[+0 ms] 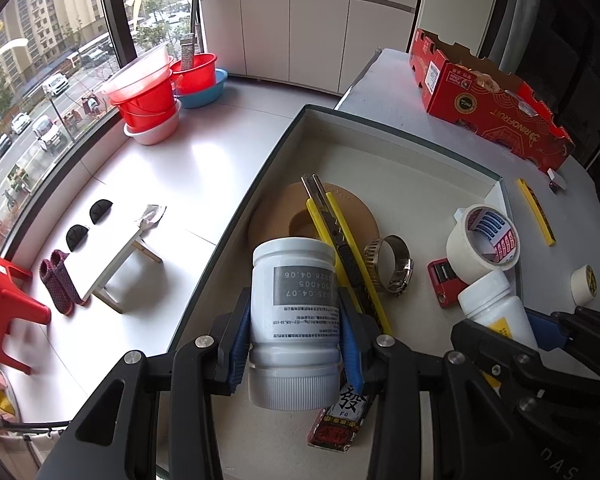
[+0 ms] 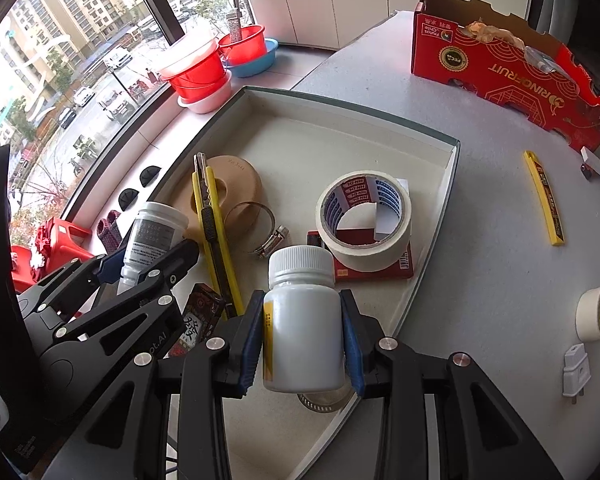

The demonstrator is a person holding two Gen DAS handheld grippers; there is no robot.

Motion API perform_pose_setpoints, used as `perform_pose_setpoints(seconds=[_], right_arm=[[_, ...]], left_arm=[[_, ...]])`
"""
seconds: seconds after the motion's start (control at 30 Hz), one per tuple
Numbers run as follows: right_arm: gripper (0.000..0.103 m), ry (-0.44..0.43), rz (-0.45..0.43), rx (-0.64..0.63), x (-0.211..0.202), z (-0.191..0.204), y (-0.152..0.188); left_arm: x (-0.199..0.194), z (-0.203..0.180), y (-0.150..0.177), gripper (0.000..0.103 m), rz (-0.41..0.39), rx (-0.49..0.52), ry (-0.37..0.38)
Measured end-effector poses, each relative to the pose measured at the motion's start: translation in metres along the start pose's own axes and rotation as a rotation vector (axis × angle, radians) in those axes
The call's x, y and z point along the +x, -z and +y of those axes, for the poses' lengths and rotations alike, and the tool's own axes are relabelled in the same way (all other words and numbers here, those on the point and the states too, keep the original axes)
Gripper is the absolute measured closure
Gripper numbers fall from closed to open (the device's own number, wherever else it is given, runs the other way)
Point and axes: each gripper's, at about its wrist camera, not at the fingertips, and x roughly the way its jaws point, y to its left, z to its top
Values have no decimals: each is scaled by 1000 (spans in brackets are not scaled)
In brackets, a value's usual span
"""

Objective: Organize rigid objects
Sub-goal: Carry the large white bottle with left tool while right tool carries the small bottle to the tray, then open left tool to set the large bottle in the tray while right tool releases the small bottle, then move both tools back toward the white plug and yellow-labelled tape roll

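Two white bottles in jaws — tape roll, knife in tray

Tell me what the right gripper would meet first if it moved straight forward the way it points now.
Probably the large roll of cream masking tape in the shallow grey tray. The right gripper is shut on a white plastic bottle, whose cap points at the roll; depth is unclear.

table | tray | red box | yellow strip | small tape | plug
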Motion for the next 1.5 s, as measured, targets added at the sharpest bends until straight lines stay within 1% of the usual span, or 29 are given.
perform_pose_setpoints(seconds=[0.47, 0.53, 0.6, 0.63, 0.67, 0.7, 0.77, 0.8, 0.9, 0.93, 0.97, 1.0, 1.03, 1.07, 1.1, 1.17, 1.23, 1.37, 1.43, 1.5], right_arm=[[66, 30, 9, -23, 6, 0, 1], [66, 37, 7, -30, 6, 1, 2], [66, 54, 2, -40, 4, 2, 2], [66, 59, -2, -42, 3, 2, 3], [65, 62, -4, -43, 2, 1, 3], [64, 71, -5, -43, 1, 1, 3], [46, 91, -20, -35, -2, -3, 3], [46, 70, -27, -31, -5, -5, 4], [44, 78, -34, -33, -11, -6, 6], [38, 95, -36, -35, -13, -6, 8], [26, 108, -45, -32, -16, -7, 9], [21, 110, -60, -26, -20, -9, 10], [15, 105, -69, -20, -23, -11, 11], [9, 101, -71, -13, -26, -12, 12], [7, 98, -75, -6, -29, -13, 12], [1, 83, -85, -7, -35, -13, 13], [1, 76, -90, -18, -39, -9, 15], [1, 45, -122, -18, -50, -4, 22], [1, 33, -124, -20, -52, -2, 25], [1, 31, -125, -24, -53, 0, 28]], left_arm=[[7, -3, 4, 61, 22, 4, -3], [8, -3, 6, 53, 23, 6, -2], [8, -2, 7, 38, 17, 3, -18], [8, -1, 7, 34, 15, 0, -18], [8, 1, 7, 28, 12, -5, -16], [8, 2, 8, 24, 10, -9, -17], [7, 6, 8, 24, 10, -20, -6], [7, 6, 8, 22, 18, -23, 3], [6, 5, 10, 16, 24, -10, 7], [5, 4, 11, 15, 24, -6, 2], [4, 5, 12, 15, 26, -7, 2], [3, 6, 13, 12, 28, -13, 12], [2, 8, 14, 11, 30, -22, 26], [0, 8, 15, 7, 31, -27, 26], [-2, 9, 16, 2, 28, -31, 28], [-5, 10, 18, 0, 30, -45, 34], [-9, 9, 20, 0, 20, -42, 18], [-26, 14, 26, 0, -36, -77, 10], [-32, 18, 30, 0, -36, -92, 23], [-34, 21, 35, 0, -25, -99, 19]])
